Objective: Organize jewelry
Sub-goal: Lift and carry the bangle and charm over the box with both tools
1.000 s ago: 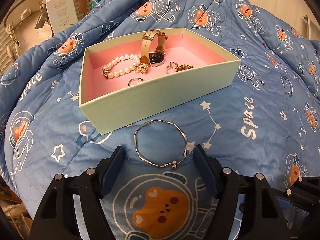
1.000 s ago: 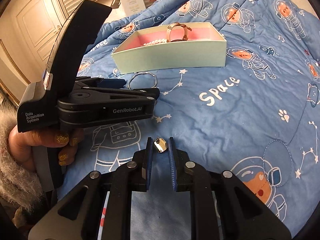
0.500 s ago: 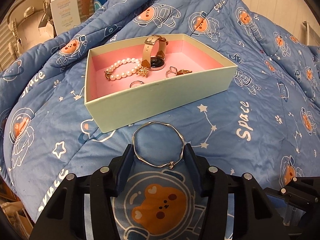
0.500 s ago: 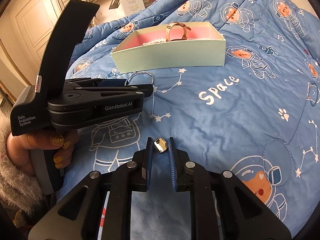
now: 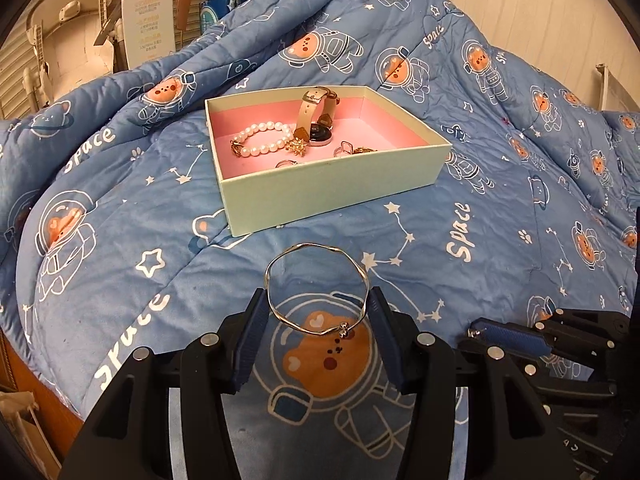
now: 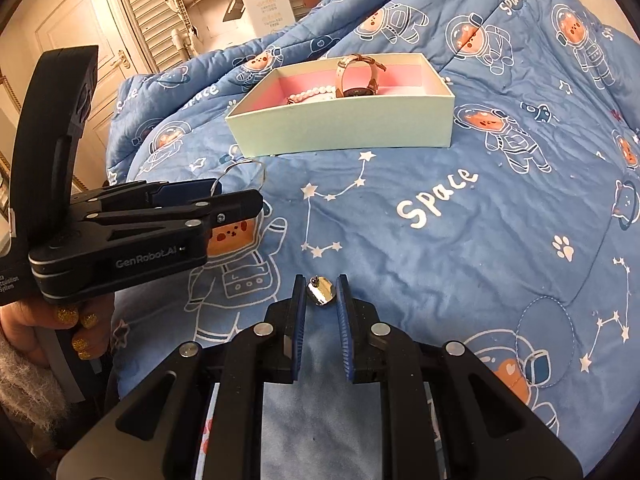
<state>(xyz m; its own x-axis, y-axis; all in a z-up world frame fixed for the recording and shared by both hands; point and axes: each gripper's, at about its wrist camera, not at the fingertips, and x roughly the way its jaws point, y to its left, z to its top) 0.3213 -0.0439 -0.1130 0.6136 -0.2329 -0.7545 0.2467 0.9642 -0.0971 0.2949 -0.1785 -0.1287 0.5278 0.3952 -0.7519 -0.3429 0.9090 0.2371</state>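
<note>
A bedroom in a home: bed spread with a blue quilt (image 5: 500, 216) printed with astronaut bears and "Space", a cream panelled door (image 6: 76, 36) and louvred doors (image 6: 140, 4) behind, a white carton (image 5: 149, 24) and household clutter beside the bed

The box's near wall (image 5: 332, 194) hides parts of a ring (image 5: 286, 163) and a gold piece (image 5: 362, 150); the white carton's (image 5: 149, 16) print is too small to read.

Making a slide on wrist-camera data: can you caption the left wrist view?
Left gripper clasps a silver bangle above the space-print quilt, before a pink-lined box of jewelry.
</note>
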